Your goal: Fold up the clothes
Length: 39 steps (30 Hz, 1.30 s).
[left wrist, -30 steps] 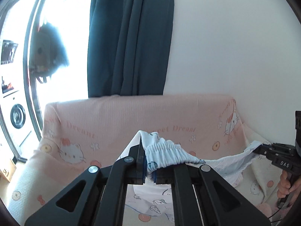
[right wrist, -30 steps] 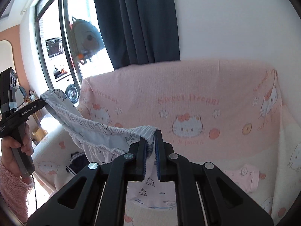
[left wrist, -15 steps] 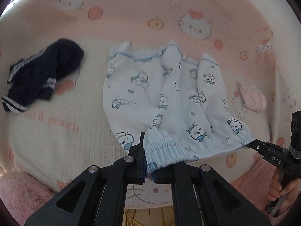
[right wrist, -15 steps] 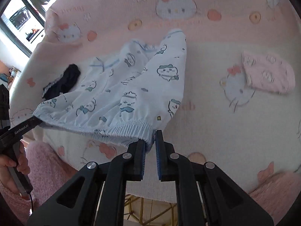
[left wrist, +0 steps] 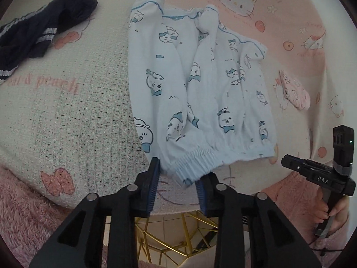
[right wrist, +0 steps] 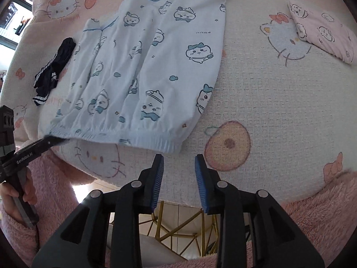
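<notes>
Both grippers have let go since half a second ago: the elastic waistband that each was pinching now lies free on the cover, and both pairs of fingers stand apart.

Left wrist view: the left gripper point(left wrist: 177, 176), black arms with ribbed blue pads, is spread wide, the gathered waistband corner of the pale blue cartoon-print cotton shorts point(left wrist: 200, 84) sitting loose between its tips, no longer clamped. Those shorts lie spread flat, waistband nearest, blue-piped leg hems far, soft wrinkles running lengthwise. Under them is the pink-and-cream waffle-knit Hello Kitty cover point(left wrist: 67, 102), textured in small squares. Up at left rests a crumpled dark navy knit garment with white stripes point(left wrist: 42, 24), apart from the shorts. Off to the right lies a small folded pink printed cloth point(left wrist: 294, 91). At the right edge, the right gripper point(left wrist: 287, 159) shows from the side, a hand on its handle; from here its opening cannot be told.

Right wrist view: the right gripper point(right wrist: 178, 172) is open, blue pads parted, just short of the shorts' point(right wrist: 151, 67) ruched waistband and not touching it. At far left the left gripper point(right wrist: 50, 141) meets the other waistband corner. Fuzzy pink fleece sleeves point(right wrist: 58, 178) frame the bottom, with gold metal legs point(right wrist: 176, 225) below.
</notes>
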Each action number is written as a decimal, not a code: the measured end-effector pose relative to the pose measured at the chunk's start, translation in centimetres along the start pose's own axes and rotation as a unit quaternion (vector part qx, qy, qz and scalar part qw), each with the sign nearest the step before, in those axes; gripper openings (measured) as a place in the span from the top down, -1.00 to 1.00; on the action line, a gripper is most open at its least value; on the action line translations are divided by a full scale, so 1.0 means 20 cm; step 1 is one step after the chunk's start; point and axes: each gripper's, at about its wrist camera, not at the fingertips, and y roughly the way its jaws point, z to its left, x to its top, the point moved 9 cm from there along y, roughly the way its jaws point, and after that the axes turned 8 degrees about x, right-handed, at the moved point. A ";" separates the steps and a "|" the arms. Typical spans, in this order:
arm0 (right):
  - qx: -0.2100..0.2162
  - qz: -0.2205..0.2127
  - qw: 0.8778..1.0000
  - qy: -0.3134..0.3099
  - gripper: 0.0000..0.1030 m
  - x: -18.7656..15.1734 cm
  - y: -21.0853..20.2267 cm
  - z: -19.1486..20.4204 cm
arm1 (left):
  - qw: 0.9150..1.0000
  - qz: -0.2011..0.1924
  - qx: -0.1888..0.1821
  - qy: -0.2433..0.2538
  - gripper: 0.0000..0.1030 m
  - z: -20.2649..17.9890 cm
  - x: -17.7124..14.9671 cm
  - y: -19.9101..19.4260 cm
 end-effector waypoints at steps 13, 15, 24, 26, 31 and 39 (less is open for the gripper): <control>-0.102 0.012 0.982 -0.160 0.34 0.09 -0.22 0.15 | 0.999 -0.021 0.018 0.018 0.27 0.00 0.03 -0.04; -0.118 0.045 0.970 -0.207 0.34 0.06 -0.29 0.15 | 1.000 -0.016 0.016 0.014 0.27 0.01 0.02 -0.02; -0.090 -0.009 0.984 -0.153 0.33 0.21 -0.11 0.12 | 1.000 -0.023 -0.004 -0.017 0.27 0.03 0.03 -0.03; -0.072 -0.014 0.990 -0.118 0.33 0.20 0.01 0.10 | 0.999 -0.029 -0.015 -0.028 0.27 0.04 0.04 -0.06; -0.058 -0.040 0.993 -0.098 0.33 0.15 0.14 0.10 | 0.998 -0.026 -0.037 -0.048 0.27 0.09 0.07 -0.05; -0.073 -0.056 0.994 -0.052 0.37 0.15 0.18 -0.04 | 0.998 0.054 0.026 -0.025 0.27 0.08 0.01 0.25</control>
